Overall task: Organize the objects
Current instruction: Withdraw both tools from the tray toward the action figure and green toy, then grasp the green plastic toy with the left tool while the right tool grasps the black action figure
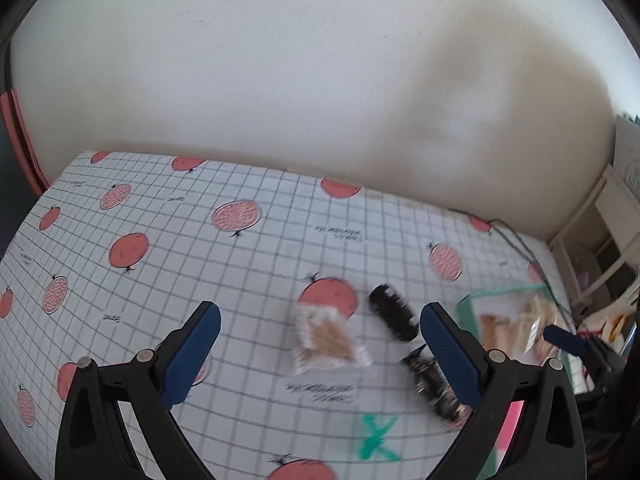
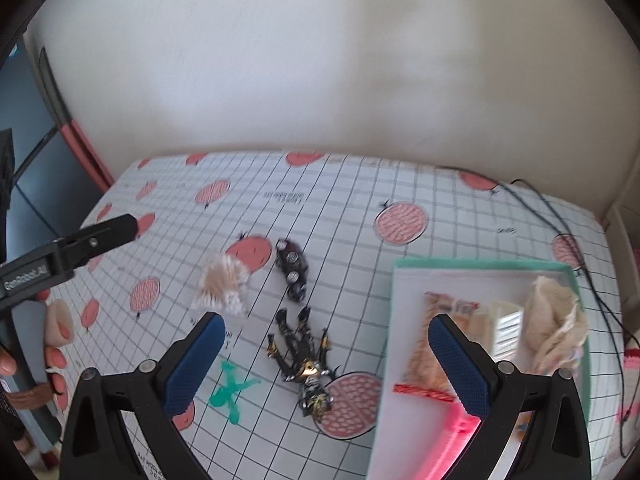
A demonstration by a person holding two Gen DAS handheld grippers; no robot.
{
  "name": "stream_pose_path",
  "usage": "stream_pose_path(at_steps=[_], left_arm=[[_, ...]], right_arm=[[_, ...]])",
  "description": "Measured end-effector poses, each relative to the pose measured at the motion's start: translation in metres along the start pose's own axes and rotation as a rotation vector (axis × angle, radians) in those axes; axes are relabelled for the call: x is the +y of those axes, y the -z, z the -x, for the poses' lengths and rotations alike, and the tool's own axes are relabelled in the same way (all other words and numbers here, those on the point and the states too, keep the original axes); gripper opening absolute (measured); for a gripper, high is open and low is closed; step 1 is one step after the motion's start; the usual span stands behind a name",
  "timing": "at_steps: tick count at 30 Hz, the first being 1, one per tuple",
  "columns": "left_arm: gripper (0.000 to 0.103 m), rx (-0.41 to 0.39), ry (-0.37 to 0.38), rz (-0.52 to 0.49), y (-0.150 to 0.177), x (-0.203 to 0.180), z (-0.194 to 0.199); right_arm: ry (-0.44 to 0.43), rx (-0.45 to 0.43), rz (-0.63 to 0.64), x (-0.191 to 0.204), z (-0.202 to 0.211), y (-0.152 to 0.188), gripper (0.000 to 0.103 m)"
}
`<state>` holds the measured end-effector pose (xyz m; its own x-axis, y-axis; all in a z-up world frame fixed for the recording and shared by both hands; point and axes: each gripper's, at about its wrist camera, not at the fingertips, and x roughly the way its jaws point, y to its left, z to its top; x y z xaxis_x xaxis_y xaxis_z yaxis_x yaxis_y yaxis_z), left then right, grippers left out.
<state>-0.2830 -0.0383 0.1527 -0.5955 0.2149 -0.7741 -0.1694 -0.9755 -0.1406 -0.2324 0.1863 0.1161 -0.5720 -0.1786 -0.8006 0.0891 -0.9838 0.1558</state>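
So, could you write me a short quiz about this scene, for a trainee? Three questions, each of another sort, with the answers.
1. True or false: the toy car lies inside the box.
2. Which thing lies nearest the green X? A) figure B) snack pack C) cable
3. Fill in: both hand-held grippers, left and right, are ____.

Key
1. False: it lies on the cloth, beside the cotton swabs.
2. A
3. open, holding nothing
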Motion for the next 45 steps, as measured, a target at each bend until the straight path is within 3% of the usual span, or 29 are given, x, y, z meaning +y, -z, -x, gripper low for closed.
stream_pose_path(at_steps=[7, 20, 25, 29, 31, 45], left_arm=[[0.1, 0.056, 0.009, -0.018, 0.026, 0.016, -0.011], [0.099, 0.182, 0.065, -0.115, 0.078, -0.026, -0.043], [0.084, 0.232, 0.06, -0.15, 0.09, -0.037, -0.058], [0.078, 0.262, 0.055, -0.171, 0.1, -0.043, -0.067], [0.064, 0.271, 0.056, -0.184, 0.104, -0.046, -0.069], [0.037, 0.291, 0.063, -0.255, 0.113, -0.066, -0.075]], right_arm=[[-0.034, 0.069, 0.006, 0.002, -0.026, 0.015, 0.097], [-0.05, 0.175, 0.027, -0.001, -0.061, 0.037, 0.076], [-0.059, 0.189, 0.03, -0.001, -0.066, 0.041, 0.071], [-0.063, 0.2, 0.046, 0.005, -0.069, 0.043, 0.065], [-0.059, 0.206, 0.053, 0.007, -0.072, 0.043, 0.061], [-0.047, 0.241, 0.056, 0.01, -0.089, 0.051, 0.05]])
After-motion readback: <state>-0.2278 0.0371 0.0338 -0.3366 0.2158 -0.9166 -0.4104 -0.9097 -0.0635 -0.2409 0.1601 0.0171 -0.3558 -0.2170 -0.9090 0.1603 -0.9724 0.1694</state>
